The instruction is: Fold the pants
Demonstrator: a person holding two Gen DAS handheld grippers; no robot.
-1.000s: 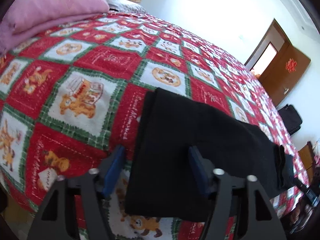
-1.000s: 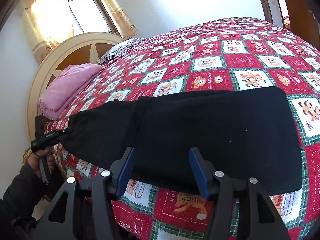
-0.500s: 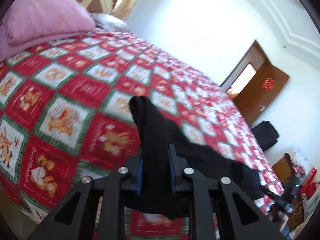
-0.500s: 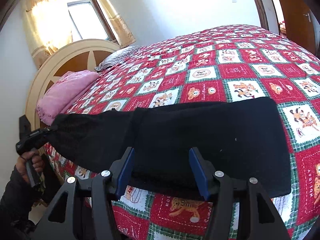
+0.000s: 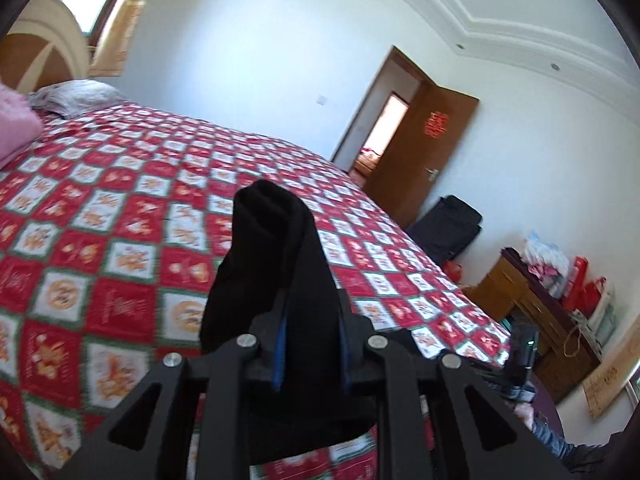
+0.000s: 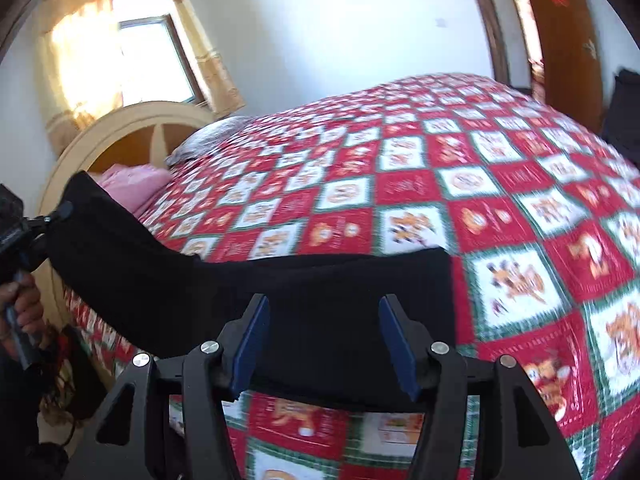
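The black pants (image 6: 304, 296) lie folded lengthwise along the near edge of the red patchwork quilt (image 6: 420, 184). My left gripper (image 5: 312, 344) is shut on one end of the pants (image 5: 276, 256) and holds it lifted above the bed, bunched upward between the blue pads. In the right wrist view that lifted end (image 6: 92, 216) hangs at the left from the other gripper. My right gripper (image 6: 326, 344) is open, its blue pads (image 6: 252, 340) straddling the pants' near edge without gripping.
A pink folded blanket (image 6: 136, 184) and a grey pillow (image 5: 76, 96) lie by the curved headboard (image 6: 132, 128). A brown door (image 5: 420, 160), a black suitcase (image 5: 448, 228) and a wooden cabinet with bags (image 5: 548, 304) stand beyond the bed's foot.
My left gripper closed on the pants' end and lifted it off the quilt, rising and tilting upward. My right gripper stayed open over the other part.
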